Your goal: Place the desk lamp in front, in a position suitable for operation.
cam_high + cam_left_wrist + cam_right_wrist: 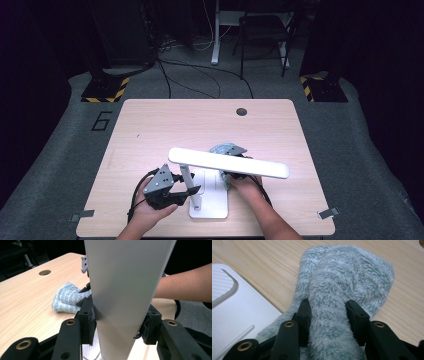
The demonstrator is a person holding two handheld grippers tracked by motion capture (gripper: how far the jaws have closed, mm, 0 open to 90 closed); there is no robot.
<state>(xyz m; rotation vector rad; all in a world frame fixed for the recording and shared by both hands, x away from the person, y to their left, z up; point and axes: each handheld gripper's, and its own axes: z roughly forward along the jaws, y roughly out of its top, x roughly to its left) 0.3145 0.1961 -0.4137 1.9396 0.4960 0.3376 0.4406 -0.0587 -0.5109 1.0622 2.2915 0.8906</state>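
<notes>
From the high view, the long flat white head of the desk lamp [229,163] crosses in front of the right gripper [235,175] and hides most of it, along with much of the fluffy pale grey-blue cloth [223,149], of which only a rumpled edge peeks out beyond the lamp head. In the left gripper view the lamp's flat white upright stem [122,297] blocks the middle of the scene and runs out of the top edge. The left gripper [187,191] is clamped on that stem, one black jaw pressed to each side of it, just above the white rectangular lamp base [210,197] on the light wooden table [150,130]. The right gripper has its jaws closed on a bunched fold of the cloth, which lies on the tabletop just beside the far right edge of the base, spreading ahead of the jaws.
</notes>
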